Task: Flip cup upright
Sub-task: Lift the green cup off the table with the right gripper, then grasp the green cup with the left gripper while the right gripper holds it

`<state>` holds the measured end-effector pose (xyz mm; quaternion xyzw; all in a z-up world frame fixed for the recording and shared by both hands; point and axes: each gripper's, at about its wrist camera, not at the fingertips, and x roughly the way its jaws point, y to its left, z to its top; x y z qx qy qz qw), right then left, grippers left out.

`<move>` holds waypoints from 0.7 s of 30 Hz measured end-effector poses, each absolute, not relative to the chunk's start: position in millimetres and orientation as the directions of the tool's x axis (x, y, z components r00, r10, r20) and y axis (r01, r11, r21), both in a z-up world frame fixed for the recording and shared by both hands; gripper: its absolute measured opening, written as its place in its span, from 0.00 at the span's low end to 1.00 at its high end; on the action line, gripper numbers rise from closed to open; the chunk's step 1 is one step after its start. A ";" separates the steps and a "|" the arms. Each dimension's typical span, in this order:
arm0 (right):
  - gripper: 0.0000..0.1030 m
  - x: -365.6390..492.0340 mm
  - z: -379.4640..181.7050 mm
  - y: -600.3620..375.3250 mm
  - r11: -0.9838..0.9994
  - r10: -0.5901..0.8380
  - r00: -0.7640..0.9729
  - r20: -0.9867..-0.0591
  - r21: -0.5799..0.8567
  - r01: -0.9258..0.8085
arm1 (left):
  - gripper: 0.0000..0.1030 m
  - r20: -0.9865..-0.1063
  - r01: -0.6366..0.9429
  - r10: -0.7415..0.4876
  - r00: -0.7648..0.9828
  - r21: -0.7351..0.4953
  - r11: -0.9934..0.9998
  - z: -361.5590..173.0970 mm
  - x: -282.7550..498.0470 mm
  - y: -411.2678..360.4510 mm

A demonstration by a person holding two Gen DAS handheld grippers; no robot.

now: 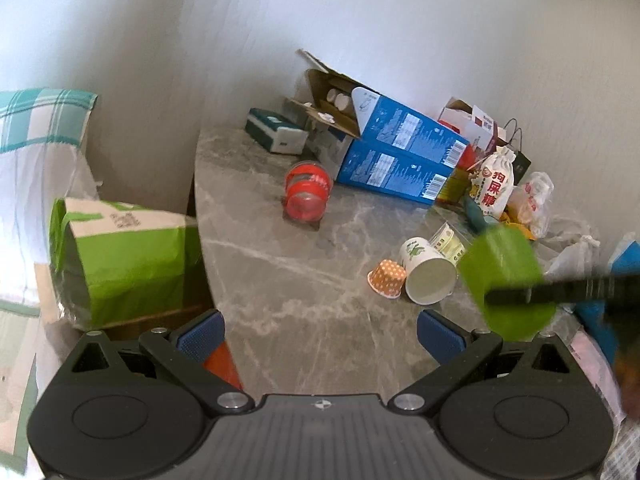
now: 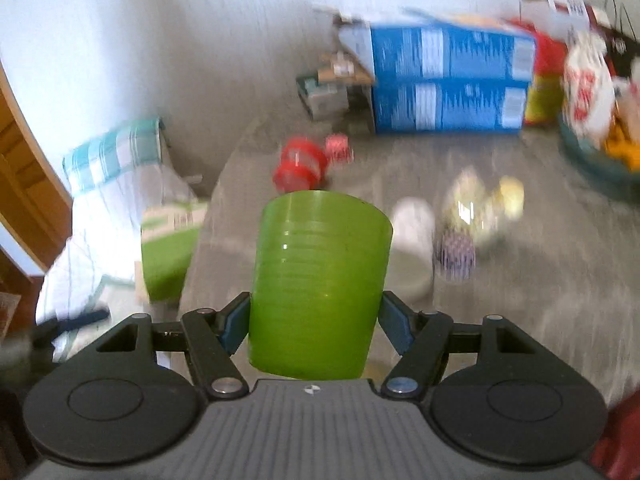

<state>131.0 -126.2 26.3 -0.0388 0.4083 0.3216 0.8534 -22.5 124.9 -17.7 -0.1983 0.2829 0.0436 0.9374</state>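
Right wrist view: the right hand-held gripper [image 2: 314,322] is closed on the green cup [image 2: 320,280], one blue pad on each side of its wall; the picture is blurred with motion.
Cup position: held in the air above the worktop [image 2: 520,280]; its narrower closed end points away from the camera toward 12 o'clock, and the wide end sits near the gripper body. The left wrist view shows it at 3 o'clock, tilted, off the surface [image 1: 502,276].
Left hand-held gripper: [image 1: 320,336] wide open, holding nothing, hovering over the near edge of the worktop.
Handling, as a guess: a ribbed plastic cup, light and stiff, not fragile; its smooth tapered wall could slip toward the narrow end, so a grip across mid-wall seems best.
Nearby: a white paper cup [image 1: 428,276] lies on its side, just beside a small orange dotted cup [image 1: 387,278] at 4 o'clock; a clear wrapper [image 1: 448,240] lies behind them.
Further off: a red jar [image 1: 307,192] lies on its side at 12 o'clock; blue boxes [image 1: 400,152] are stacked at 1 o'clock; bags [image 1: 496,188] sit at 2 o'clock.
In the way: the two fallen cups lie close under the green cup; the bare stretch at 11 o'clock looks safer for setting it down.
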 end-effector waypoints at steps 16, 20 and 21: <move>0.67 110.1 -50.4 -138.4 0.812 0.536 0.410 -0.738 0.317 -0.491 | 1.00 -0.636 -0.243 -0.036 0.771 -0.346 0.906 -24.1 -18.9 101.2; 0.67 107.5 -57.3 -143.1 0.815 0.533 0.420 -0.735 0.312 -0.488 | 1.00 -0.657 -0.266 -0.027 0.753 -0.341 0.902 -22.7 -7.0 94.0; 0.67 106.6 -59.2 -142.9 0.815 0.531 0.421 -0.735 0.307 -0.492 | 1.00 -0.663 -0.265 -0.031 0.748 -0.341 0.902 -22.2 -3.2 91.0</move>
